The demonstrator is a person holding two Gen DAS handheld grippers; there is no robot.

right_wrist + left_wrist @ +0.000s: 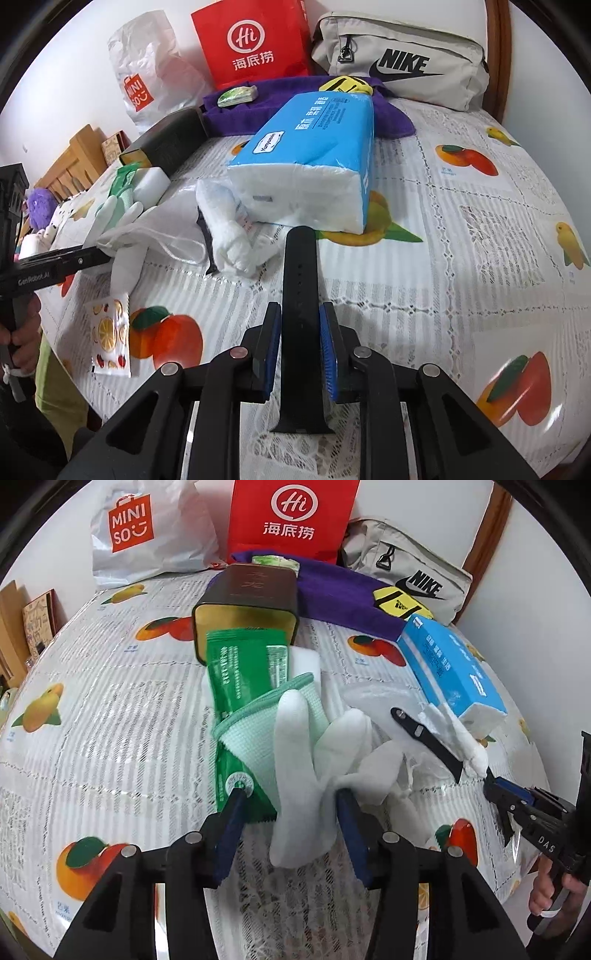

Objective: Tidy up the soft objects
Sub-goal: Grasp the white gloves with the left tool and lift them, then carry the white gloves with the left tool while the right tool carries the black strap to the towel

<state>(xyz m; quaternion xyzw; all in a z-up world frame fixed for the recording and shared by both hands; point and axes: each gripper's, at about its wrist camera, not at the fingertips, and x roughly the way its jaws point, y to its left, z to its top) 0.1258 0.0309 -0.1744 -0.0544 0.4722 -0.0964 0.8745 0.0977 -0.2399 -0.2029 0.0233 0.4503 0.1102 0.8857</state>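
Item, soft goods: our left gripper [288, 797] stood with fingers parted, straddling the white glove [306, 760] at 12 o'clock without pinching it, while our right gripper [300, 343] clenched the black strap [300, 295]. We judged the glove wanted a deeper, centred bite, clear of the green packet [240, 686]. Open table [461, 240] lay at 2 o'clock of the strap; the tissue pack [314, 162] crowded 12.

Between the left tongs [290, 794] lies a glove [295, 746] on a sachet [240, 686], whose far end enters a tin [245, 605] ahead. A strap [301, 314] runs forward between the right tongs [299, 325]; ahead of them sits a tissue pack [306, 162], with crumpled tissue [229, 229] ahead-left and three bags [255, 40] behind on the counter [461, 229].
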